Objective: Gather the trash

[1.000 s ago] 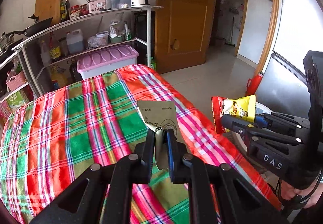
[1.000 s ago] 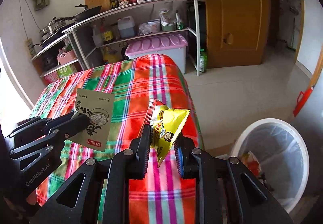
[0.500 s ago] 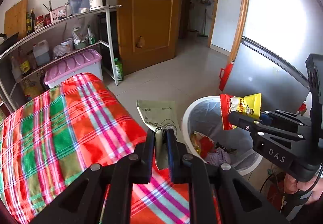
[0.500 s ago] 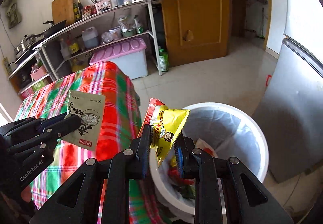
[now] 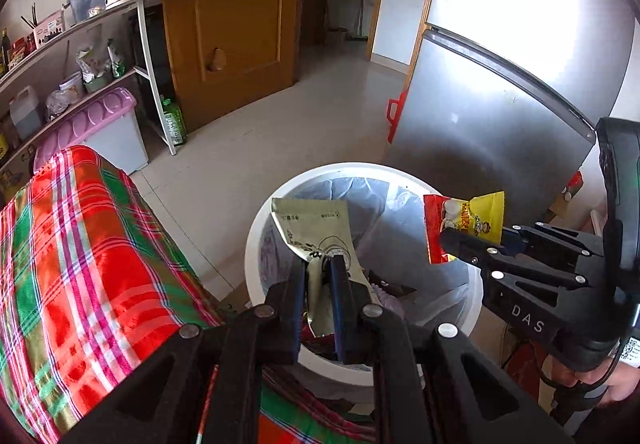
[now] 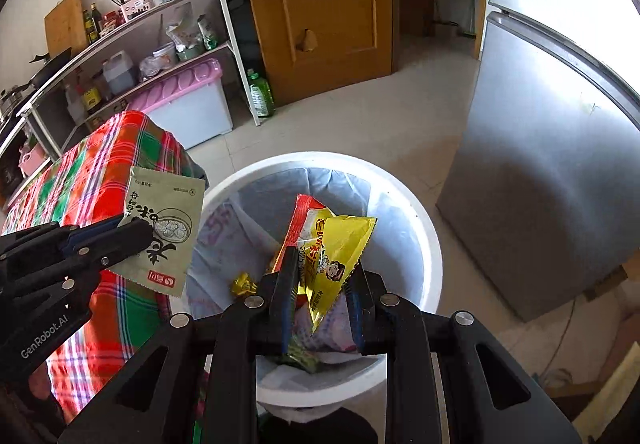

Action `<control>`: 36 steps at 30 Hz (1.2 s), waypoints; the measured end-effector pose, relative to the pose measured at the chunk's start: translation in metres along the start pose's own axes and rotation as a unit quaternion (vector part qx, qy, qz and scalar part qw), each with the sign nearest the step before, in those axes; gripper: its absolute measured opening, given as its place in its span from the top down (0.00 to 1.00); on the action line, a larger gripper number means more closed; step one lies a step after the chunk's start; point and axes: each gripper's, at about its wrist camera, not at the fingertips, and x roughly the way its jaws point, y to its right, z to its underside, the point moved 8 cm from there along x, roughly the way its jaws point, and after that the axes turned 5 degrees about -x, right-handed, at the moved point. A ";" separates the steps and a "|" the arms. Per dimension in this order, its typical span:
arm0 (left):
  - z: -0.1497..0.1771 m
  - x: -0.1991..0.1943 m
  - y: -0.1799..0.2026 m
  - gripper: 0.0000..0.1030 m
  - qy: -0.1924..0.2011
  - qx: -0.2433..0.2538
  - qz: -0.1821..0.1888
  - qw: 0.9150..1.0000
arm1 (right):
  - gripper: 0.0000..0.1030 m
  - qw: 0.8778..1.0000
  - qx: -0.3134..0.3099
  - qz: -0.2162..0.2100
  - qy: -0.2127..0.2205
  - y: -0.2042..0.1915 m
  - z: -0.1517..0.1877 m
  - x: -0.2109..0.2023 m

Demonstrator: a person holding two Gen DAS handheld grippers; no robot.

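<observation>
The green packet (image 5: 316, 232) is pinched tight in the left gripper (image 5: 318, 268), over the white bin (image 5: 256, 228); the yellow and red snack bag (image 6: 332, 248) is squeezed in the right gripper (image 6: 320, 268), also over the bin; trash lies inside; the checked cloth (image 5: 80, 244) sits at nine o'clock; the grey fridge (image 5: 480, 116) stands at two o'clock.

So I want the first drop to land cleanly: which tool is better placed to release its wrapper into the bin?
Probably the right tool: its yellow wrapper sits over the middle of the white bin. The left tool's green packet appears nearer the rim, beside the plaid cloth.
</observation>
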 end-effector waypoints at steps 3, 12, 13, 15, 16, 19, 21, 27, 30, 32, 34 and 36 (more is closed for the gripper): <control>0.005 0.012 0.006 0.87 -0.015 0.004 -0.002 1.000 | 0.78 1.000 0.004 -0.001 -0.013 0.007 0.006 0.010; 0.012 0.029 0.008 0.87 -0.037 -0.004 -0.004 0.999 | 0.75 0.999 0.012 -0.008 -0.051 0.019 0.021 0.036; 0.012 0.030 0.008 0.86 -0.037 -0.004 -0.004 0.999 | 0.75 0.998 0.014 -0.005 -0.053 0.021 0.022 0.037; 0.012 0.030 0.007 0.79 -0.036 -0.007 -0.004 0.999 | 0.69 0.998 0.015 0.000 -0.054 0.023 0.023 0.037; 0.012 0.029 0.006 0.73 -0.036 -0.009 -0.003 0.999 | 0.66 0.999 0.015 -0.001 -0.052 0.024 0.024 0.036; 0.013 0.026 0.005 0.60 -0.033 -0.012 -0.004 0.999 | 0.55 0.999 0.019 -0.005 -0.046 0.025 0.023 0.033; 0.013 0.023 0.004 0.54 -0.029 -0.013 -0.005 0.999 | 0.55 0.999 0.023 -0.004 -0.041 0.024 0.022 0.030; 0.011 0.008 -0.004 0.46 -0.014 -0.027 -0.008 0.999 | 0.55 1.000 0.023 -0.001 -0.021 0.018 0.018 0.014; 0.011 -0.006 -0.007 0.42 -0.002 -0.032 -0.012 0.999 | 0.55 1.000 0.020 0.006 0.001 0.015 0.017 -0.002; 0.011 -0.017 -0.010 0.40 0.013 -0.033 -0.019 0.999 | 0.55 1.000 0.022 0.015 0.014 0.012 0.018 -0.011; 0.011 -0.027 -0.014 0.37 0.026 -0.031 -0.032 0.999 | 0.55 0.999 0.024 0.016 0.027 0.009 0.019 -0.022; 0.012 -0.038 -0.018 0.36 0.038 -0.034 -0.038 0.998 | 0.55 0.999 0.030 0.018 0.037 0.007 0.021 -0.032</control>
